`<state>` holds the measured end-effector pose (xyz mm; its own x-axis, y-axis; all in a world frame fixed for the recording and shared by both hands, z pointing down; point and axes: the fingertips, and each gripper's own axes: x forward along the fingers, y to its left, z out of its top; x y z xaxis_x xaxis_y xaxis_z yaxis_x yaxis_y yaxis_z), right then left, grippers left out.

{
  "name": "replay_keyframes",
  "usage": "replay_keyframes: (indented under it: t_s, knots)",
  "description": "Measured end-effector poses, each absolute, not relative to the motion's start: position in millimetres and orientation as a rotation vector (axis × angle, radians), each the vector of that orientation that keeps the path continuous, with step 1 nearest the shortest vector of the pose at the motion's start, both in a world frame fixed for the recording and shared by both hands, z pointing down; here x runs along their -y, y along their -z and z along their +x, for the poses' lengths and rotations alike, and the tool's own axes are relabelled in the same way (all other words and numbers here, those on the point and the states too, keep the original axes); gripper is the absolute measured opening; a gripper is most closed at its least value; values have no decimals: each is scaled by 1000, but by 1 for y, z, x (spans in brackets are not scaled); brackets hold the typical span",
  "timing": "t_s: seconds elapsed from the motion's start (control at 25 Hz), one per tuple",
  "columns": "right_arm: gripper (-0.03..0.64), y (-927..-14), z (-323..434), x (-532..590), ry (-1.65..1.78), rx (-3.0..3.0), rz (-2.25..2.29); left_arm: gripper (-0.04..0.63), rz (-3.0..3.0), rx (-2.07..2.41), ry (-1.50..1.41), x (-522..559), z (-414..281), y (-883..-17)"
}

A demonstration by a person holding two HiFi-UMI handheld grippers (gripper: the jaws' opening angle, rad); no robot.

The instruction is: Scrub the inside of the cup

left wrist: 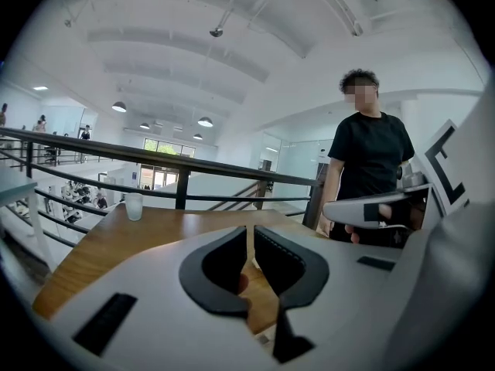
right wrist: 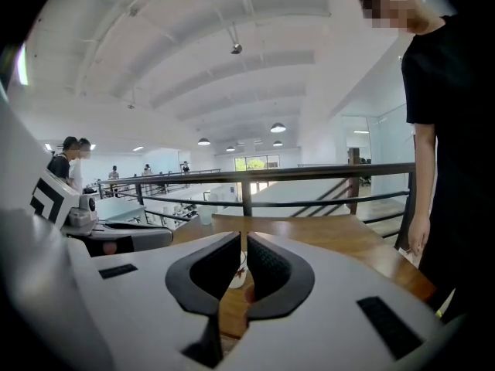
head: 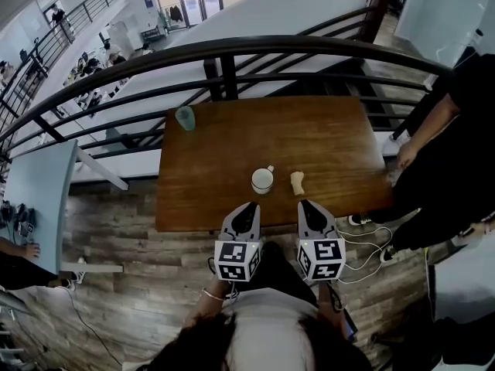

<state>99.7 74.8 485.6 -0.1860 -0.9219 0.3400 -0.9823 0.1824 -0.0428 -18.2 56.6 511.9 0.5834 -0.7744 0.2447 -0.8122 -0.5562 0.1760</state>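
Observation:
A white cup (head: pixel 263 180) with a handle stands upright near the front edge of the wooden table (head: pixel 325 134). A small beige scrubber (head: pixel 298 182) lies just right of it. My left gripper (head: pixel 250 206) hovers at the table's front edge, below the cup, shut with nothing in it. My right gripper (head: pixel 306 205) sits beside it, below the scrubber, also shut and empty. In the right gripper view, part of the cup (right wrist: pixel 238 273) shows through the gap behind the closed jaws of the right gripper (right wrist: pixel 244 243). The left gripper (left wrist: pixel 249 235) points across the table (left wrist: pixel 100 238).
A frosted tumbler (head: pixel 185 118) stands at the table's far left corner. A dark metal railing (head: pixel 232 52) curves behind the table. A person in black (head: pixel 445 141) stands at the right end. Cables (head: pixel 363 247) lie on the wood floor.

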Motion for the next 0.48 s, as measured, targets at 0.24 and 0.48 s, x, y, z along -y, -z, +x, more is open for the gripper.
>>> replay_keyframes:
  t_s: [0.24,0.48]
  knots:
    - [40,-492,103,-55,-362,2220,1785,60,2527,1308,-206,-39,-13,-522]
    - [40,-504,108,-38,-388,2219,1731,101,2509,1305,-221,-25,-5,-532]
